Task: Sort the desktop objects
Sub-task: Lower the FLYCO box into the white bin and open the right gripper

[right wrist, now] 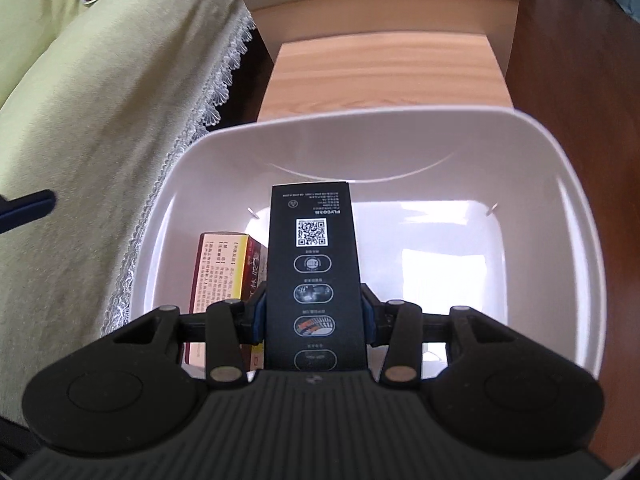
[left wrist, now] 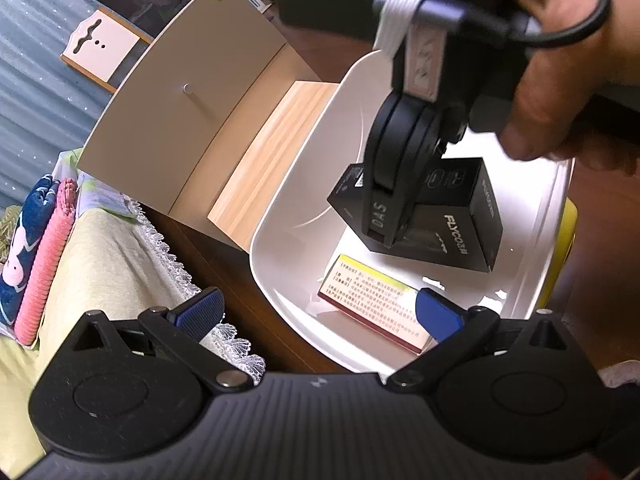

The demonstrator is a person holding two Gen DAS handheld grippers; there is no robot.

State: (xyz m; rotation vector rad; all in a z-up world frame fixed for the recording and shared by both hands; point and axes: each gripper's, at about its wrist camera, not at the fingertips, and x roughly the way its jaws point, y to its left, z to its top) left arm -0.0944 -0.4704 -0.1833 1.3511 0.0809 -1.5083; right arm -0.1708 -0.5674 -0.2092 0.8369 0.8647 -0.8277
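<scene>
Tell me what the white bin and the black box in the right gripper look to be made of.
White bin: likely glossy moulded plastic, judging by bright window reflections on its floor and its rounded corners. Black FLYCO box, clamped in the right gripper: apparently matte printed cardboard, with sharp folded edges, a QR code and flat printed icons.

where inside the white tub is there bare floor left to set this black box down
The tub floor is bare on its right half and along the far wall, bordered by the white sides. The near-left corner is crowded: a red and yellow box lies there. The right gripper holds the black box over the middle, so steer right.
</scene>
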